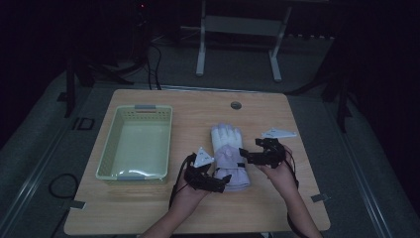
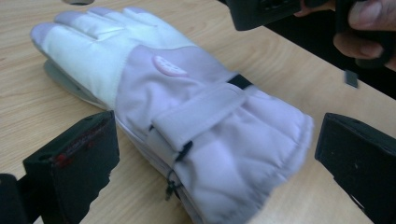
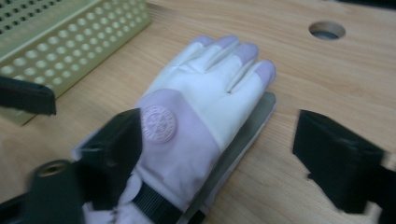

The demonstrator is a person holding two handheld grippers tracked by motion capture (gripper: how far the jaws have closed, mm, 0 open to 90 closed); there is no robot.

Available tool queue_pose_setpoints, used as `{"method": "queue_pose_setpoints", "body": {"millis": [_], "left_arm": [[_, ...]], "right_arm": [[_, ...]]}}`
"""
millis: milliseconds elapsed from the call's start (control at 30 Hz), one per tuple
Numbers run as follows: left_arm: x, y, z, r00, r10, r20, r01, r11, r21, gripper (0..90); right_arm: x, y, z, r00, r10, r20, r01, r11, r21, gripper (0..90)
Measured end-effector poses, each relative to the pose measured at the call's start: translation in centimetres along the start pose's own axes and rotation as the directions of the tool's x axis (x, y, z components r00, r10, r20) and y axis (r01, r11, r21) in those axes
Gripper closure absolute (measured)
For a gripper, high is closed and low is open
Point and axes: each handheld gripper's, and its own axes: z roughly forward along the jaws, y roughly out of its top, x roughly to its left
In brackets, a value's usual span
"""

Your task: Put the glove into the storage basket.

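Centrally on the tabletop (image 1: pixel 148 213) lies a padded glove (image 1: pixel 228 156), fingers pointing to the far edge and cuff toward the person, so its long axis runs near to far. Left of it stands an empty basket (image 1: pixel 111 148). The left hand-held gripper (image 1: pixel 222 179) sits at the cuff's near left corner, jaws spread wide either side of the cuff, gripping nothing. The right hand-held gripper (image 1: pixel 243 154) hovers at the glove's right flank by the wrist strap, jaws also wide and empty, one over the purple back. Both are close; the left looks nearer the cuff.
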Motion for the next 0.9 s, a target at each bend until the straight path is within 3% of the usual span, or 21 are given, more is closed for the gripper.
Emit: {"method": "queue_pose_setpoints", "body": {"millis": [67, 167, 267, 333, 400, 433, 500, 533, 567, 600, 633, 667, 700, 733, 767, 833, 900], "left_arm": [[0.1, 0.0, 0.5, 0.9997, -0.019, -0.015, 0.020, 0.9995, 0.025, 3.7], [0.2, -0.3, 1.3, 0.9978, -0.006, -0.065, 0.011, 0.9968, 0.079, 11.8], [0.8, -1.0, 2.3, 0.9940, -0.107, -0.022, 0.109, 0.9850, 0.134, 15.4], [1.0, -1.5, 2.7, 0.9889, -0.148, -0.015, 0.149, 0.9763, 0.157, 15.5], [1.1, -1.7, 2.8, 0.9878, -0.155, -0.009, 0.155, 0.9743, 0.164, 15.8], [1.4, -2.2, 3.1, 0.9837, -0.180, -0.008, 0.178, 0.9664, 0.186, 15.8], [1.7, -2.6, 3.5, 0.9793, -0.202, 0.008, 0.196, 0.9583, 0.208, 16.0], [1.7, -2.6, 3.5, 0.9793, -0.202, 0.008, 0.196, 0.9583, 0.208, 16.1], [2.0, -2.8, 3.6, 0.9741, -0.225, 0.020, 0.216, 0.9529, 0.213, 20.0], [2.2, -2.9, 3.8, 0.9684, -0.244, 0.050, 0.228, 0.9478, 0.223, 22.8], [2.2, -3.0, 3.9, 0.9668, -0.249, 0.058, 0.230, 0.9458, 0.230, 24.3], [2.2, -3.0, 3.9, 0.9668, -0.249, 0.058, 0.230, 0.9458, 0.230, 29.4], [2.4, -3.1, 4.1, 0.9604, -0.262, 0.095, 0.234, 0.9429, 0.237, 35.3], [2.4, -3.0, 4.1, 0.9581, -0.268, 0.102, 0.237, 0.9405, 0.244, 37.5], [2.5, -3.0, 4.1, 0.9576, -0.266, 0.109, 0.233, 0.9399, 0.250, 43.6], [2.6, -2.9, 4.0, 0.9545, -0.274, 0.117, 0.238, 0.9374, 0.254, 54.2], [2.4, -2.5, 3.8, 0.9584, -0.264, 0.109, 0.228, 0.9371, 0.265, 64.1]], "right_arm": [[0.0, 0.0, 0.6, 1.0000, -0.003, -0.002, 0.003, 1.000, 0.008, 21.1], [-0.1, -0.1, 1.6, 0.9998, 0.018, -0.002, -0.018, 0.999, 0.029, 23.9], [-0.4, -0.6, 2.5, 0.9984, 0.055, -0.012, -0.055, 0.997, 0.060, 25.3], [-0.8, -1.2, 3.3, 0.9954, 0.092, -0.028, -0.088, 0.991, 0.099, 25.4], [-1.1, -2.1, 4.0, 0.9906, 0.130, -0.042, -0.123, 0.983, 0.135, 31.4], [-1.5, -2.6, 4.4, 0.9834, 0.169, -0.068, -0.156, 0.974, 0.164, 31.5], [-2.1, -3.2, 4.9, 0.9681, 0.229, -0.101, -0.206, 0.958, 0.198, 33.4], [-2.1, -3.2, 4.9, 0.9681, 0.229, -0.101, -0.206, 0.958, 0.198, 33.4], [-2.9, -3.8, 5.4, 0.9398, 0.303, -0.158, -0.261, 0.935, 0.239, 36.3], [-3.0, -3.9, 5.5, 0.9308, 0.325, -0.168, -0.277, 0.927, 0.254, 38.1], [-3.3, -4.1, 5.7, 0.9178, 0.351, -0.186, -0.295, 0.915, 0.274, 40.3], [-3.3, -4.1, 5.7, 0.9178, 0.351, -0.186, -0.295, 0.915, 0.274, 40.3], [-3.8, -4.3, 6.0, 0.8920, 0.395, -0.220, -0.322, 0.897, 0.304, 47.8], [-3.9, -4.5, 6.1, 0.8793, 0.411, -0.241, -0.331, 0.891, 0.310, 52.9], [-3.9, -4.5, 6.1, 0.8750, 0.414, -0.251, -0.331, 0.890, 0.314, 61.9], [-3.4, -4.3, 5.9, 0.8989, 0.371, -0.233, -0.294, 0.905, 0.307, 72.1], [-2.6, -3.8, 5.5, 0.9279, 0.318, -0.195, -0.254, 0.922, 0.294, 76.9]]}}
